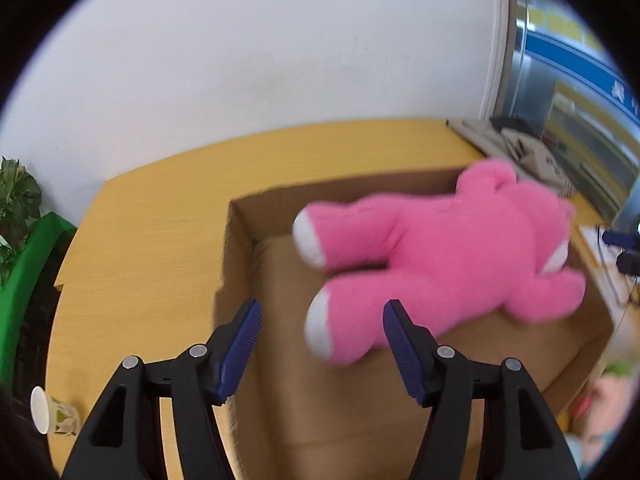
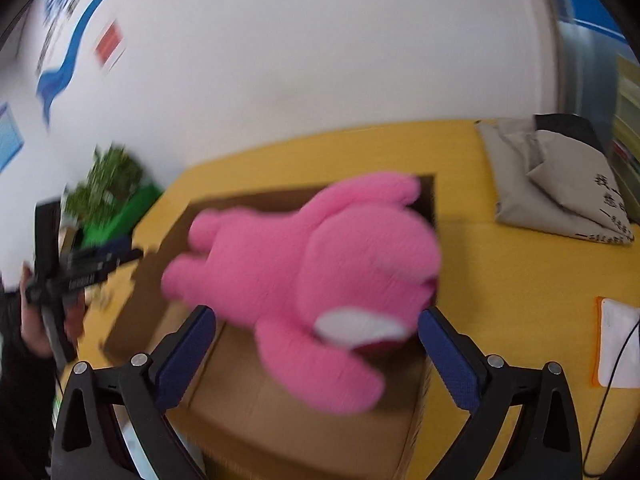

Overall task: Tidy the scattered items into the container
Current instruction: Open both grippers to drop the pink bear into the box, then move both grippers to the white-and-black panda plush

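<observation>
A pink plush bear (image 1: 448,256) lies blurred over the open cardboard box (image 1: 256,280) on the yellow tabletop (image 1: 152,208); whether it rests on the box floor or is in the air cannot be told. The left claw (image 1: 322,316) stands apart with nothing between its blue pads (image 1: 242,344), just beside the bear's white-tipped feet over the box. The right claw (image 2: 316,318) gapes wide at the box's near edge by the bear's head, its pads (image 2: 188,356) gripping nothing; a grey bag (image 2: 556,176) lies beyond the box.
</observation>
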The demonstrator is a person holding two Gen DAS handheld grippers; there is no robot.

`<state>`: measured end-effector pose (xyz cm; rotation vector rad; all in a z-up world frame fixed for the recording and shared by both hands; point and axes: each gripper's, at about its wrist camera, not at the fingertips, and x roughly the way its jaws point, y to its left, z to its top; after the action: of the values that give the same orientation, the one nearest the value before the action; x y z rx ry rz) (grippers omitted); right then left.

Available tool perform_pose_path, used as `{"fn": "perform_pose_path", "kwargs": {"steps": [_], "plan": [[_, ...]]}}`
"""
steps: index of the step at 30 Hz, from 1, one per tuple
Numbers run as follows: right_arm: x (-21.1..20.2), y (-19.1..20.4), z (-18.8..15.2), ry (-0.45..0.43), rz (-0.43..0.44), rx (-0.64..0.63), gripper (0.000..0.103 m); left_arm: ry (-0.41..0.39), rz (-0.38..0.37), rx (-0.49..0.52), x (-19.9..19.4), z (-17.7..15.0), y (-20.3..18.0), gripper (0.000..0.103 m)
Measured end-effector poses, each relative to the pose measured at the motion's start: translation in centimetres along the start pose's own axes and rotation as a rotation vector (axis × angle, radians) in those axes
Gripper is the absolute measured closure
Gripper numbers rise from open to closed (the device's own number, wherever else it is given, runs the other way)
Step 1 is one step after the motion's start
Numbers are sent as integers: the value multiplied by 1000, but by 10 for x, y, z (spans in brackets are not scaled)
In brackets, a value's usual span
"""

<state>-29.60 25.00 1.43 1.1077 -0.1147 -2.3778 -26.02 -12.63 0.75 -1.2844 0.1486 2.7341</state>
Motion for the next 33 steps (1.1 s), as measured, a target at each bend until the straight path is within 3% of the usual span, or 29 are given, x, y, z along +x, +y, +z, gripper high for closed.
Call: {"fn": "perform_pose_path", "kwargs": {"steps": [7, 10, 13, 19, 22, 24, 26, 29, 31, 33], "plan": [[17, 23, -50, 118, 22, -40, 0, 166, -43, 29, 30, -53, 2, 41], [26, 21, -65, 170, -17, -37, 1, 166, -44, 78, 24, -63, -6, 43], [32, 13, -75, 197, -78, -2, 1, 234, -95, 56, 24, -73, -5, 42], [32, 11, -89, 245, -110, -47, 6, 229, -75, 38, 12, -82, -9, 45], [27, 7, -92, 233, -116, -35, 6, 202, -57, 23, 5, -82, -12, 45], [17, 7, -84, 192, -145, -31, 6, 127, -12, -13, -14, -71, -8, 45], [-10, 10, -65, 85, -171, 3, 5, 33, 1, -77, -47, -56, 0, 45], [-70, 25, -44, -79, -133, 61, 0, -110, 23, -95, -114, -51, -3, 42], [-102, 42, -46, -146, -148, 50, 0, -168, 39, -107, -153, -60, -9, 25], [-119, 62, -58, -175, -171, 20, 0, -213, 39, -127, -185, -74, -17, 22]]}}
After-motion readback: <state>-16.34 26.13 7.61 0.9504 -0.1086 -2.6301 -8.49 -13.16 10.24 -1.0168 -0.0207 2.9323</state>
